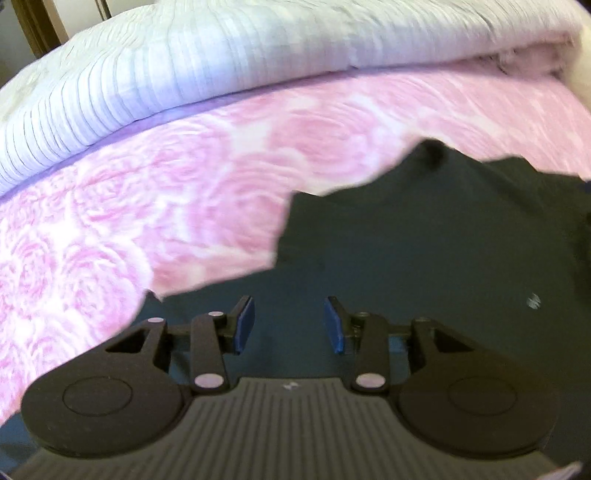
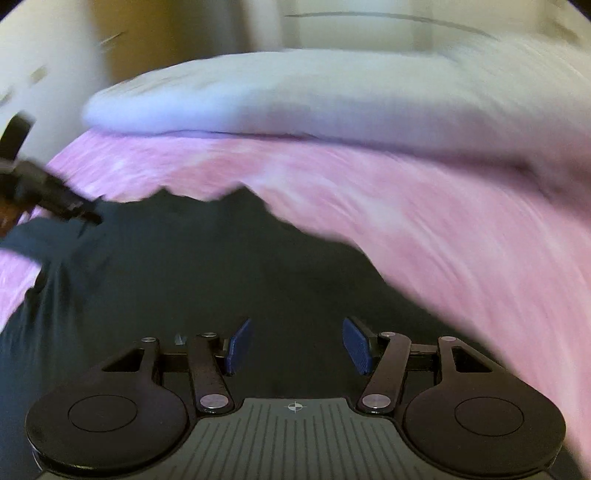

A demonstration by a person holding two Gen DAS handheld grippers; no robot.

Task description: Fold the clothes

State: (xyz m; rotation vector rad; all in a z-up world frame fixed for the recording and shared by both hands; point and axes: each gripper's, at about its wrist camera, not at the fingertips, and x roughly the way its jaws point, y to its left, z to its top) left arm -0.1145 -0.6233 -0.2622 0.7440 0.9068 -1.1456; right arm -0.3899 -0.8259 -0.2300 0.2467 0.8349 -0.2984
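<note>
A dark green garment (image 1: 406,240) lies spread on a pink rose-patterned bedspread (image 1: 147,203), with a small white mark (image 1: 533,300) near its right side. My left gripper (image 1: 289,302) hovers over the garment's near part, its blue pads apart with only cloth below them. In the right wrist view the same garment (image 2: 184,277) fills the lower middle, its ragged far edge against the pink bedspread (image 2: 443,221). My right gripper (image 2: 297,325) is open above it and holds nothing. The left gripper (image 2: 90,216) shows blurred at the left edge, over the garment's far left part.
A folded white ribbed quilt (image 1: 184,74) lies along the far side of the bed, also visible as a pale quilt (image 2: 332,99) in the right wrist view. A wooden door frame (image 1: 33,26) stands at the top left. Pale walls rise behind the bed.
</note>
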